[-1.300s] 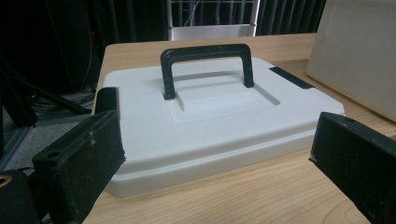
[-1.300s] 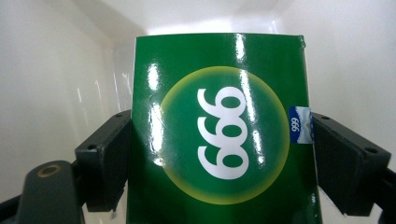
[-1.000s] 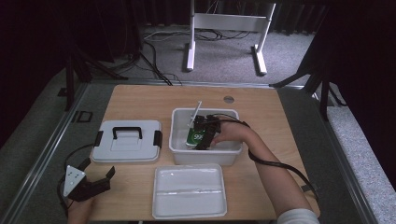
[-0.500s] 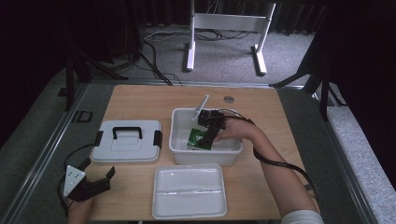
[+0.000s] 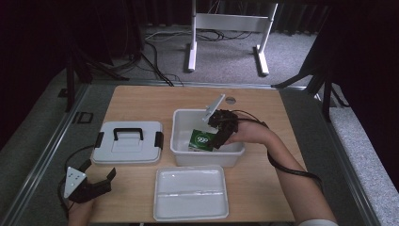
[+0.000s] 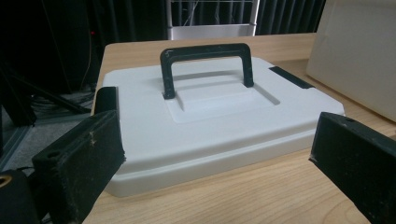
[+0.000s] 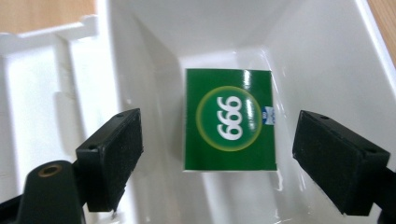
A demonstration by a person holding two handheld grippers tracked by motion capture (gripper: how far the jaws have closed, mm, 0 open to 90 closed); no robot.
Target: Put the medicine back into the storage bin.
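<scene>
We see the right hand-held gripper (image 5: 220, 136) dipped into the white bin (image 5: 181, 141) that sits just right of the bench's (image 5: 141, 101) centre. In the right gripper view its jaws stand wide apart with nothing between the pads; the green box (image 7: 229, 120) marked 999 lies flat on the bin's floor between them and farther in, touching neither. From above, the green box (image 5: 203, 140) rests toward the bin's 6 o'clock wall, a little right of its middle, with the gripper just at its 3 o'clock side and the person's right hand (image 5: 249, 134) over the bin's right rim.

The left hand-held gripper (image 5: 96, 183) rests low at the bench's 8 o'clock corner, well apart from the bin. Its jaws are also spread wide and hold nothing; in the left gripper view they frame the white lid (image 6: 205, 121) with its black handle (image 6: 208, 63), which lies flat on the wood ahead of them. From above, the lid (image 5: 127, 143) lies at 9 o'clock of the bin, just beside it. A shallow white tray (image 5: 190, 193) lies at 6 o'clock of the bin, near the bench's front edge
</scene>
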